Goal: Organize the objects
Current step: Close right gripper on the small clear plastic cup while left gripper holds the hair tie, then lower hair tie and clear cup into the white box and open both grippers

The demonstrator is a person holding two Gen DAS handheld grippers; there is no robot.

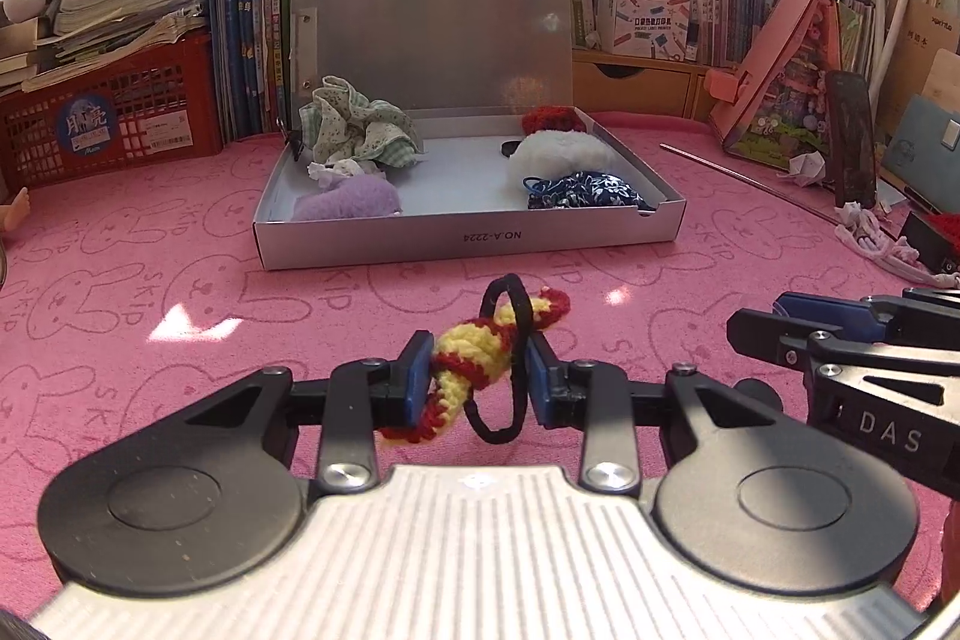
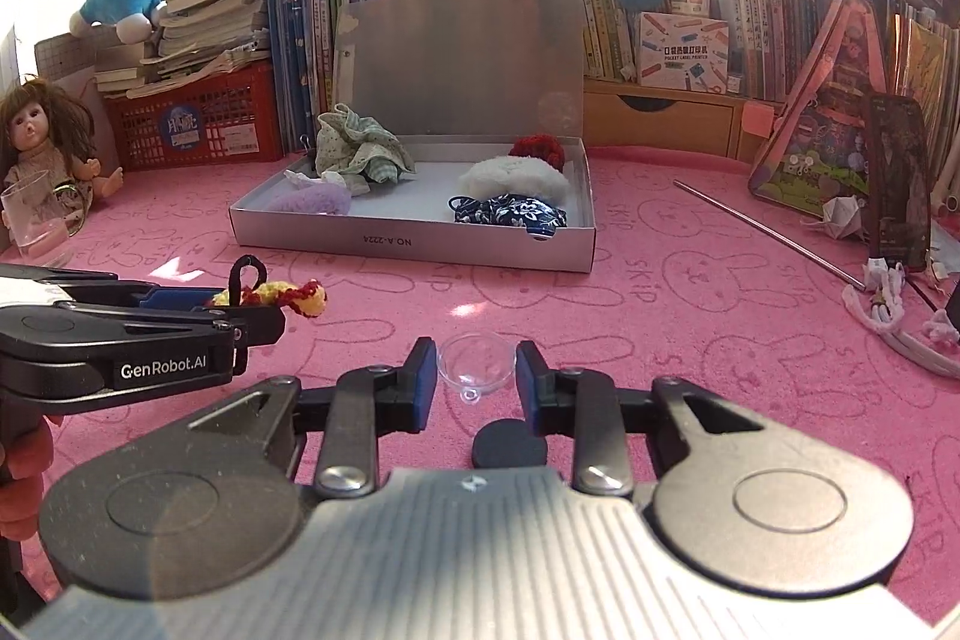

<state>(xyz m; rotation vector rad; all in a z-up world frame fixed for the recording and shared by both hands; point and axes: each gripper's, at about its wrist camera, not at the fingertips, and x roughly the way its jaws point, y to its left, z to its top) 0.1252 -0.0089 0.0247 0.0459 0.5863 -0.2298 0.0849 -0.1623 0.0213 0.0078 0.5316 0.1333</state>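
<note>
Crocheted red-and-yellow scrunchie [image 1: 480, 370] sits pinched in the left claw [image 1: 480, 376], short of the silver box [image 1: 468, 238], likely bound there. Right claw [image 2: 474, 376] gapes around a clear dome [image 2: 477, 361], untouched, also before the box.

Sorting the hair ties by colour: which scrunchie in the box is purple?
The fuzzy purple scrunchie at the box's front-left corner; the others are white, navy floral, red and green-checked.

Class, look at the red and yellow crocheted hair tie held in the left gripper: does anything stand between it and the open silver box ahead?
Nothing visible does. The left gripper is shut on the crocheted hair tie, and only bare pink mat lies between it and the silver box. The right gripper sits off to the side, around a clear dome.
</note>
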